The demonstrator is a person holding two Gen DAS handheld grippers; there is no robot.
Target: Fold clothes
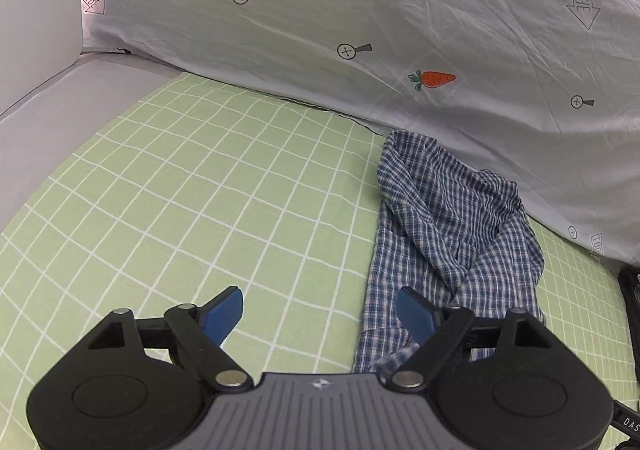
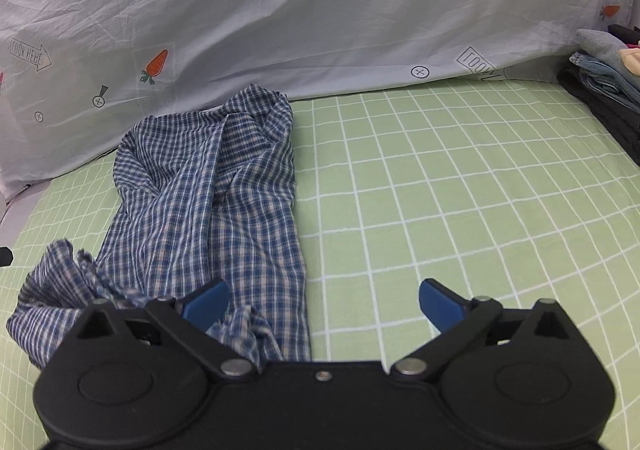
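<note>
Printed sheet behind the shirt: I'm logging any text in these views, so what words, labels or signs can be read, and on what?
"LOOK HERE", in arrow outlines, some upside down: printed sheet, clearest in the arrow.
"DAS", cut off at the frame edge: black strap by the left hand-held gripper.
Circled crosses and carrots: pictures, no words.
Checked shirt: no text visible.

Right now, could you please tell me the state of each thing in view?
Shirt: crumpled, unfolded, lying on the sheet, not gripped.
Left gripper: open, fingers empty.
Right gripper: open, fingers empty.
Clothes stack: folded, piled at the bed's edge.
Sheet: spread flat.
</note>
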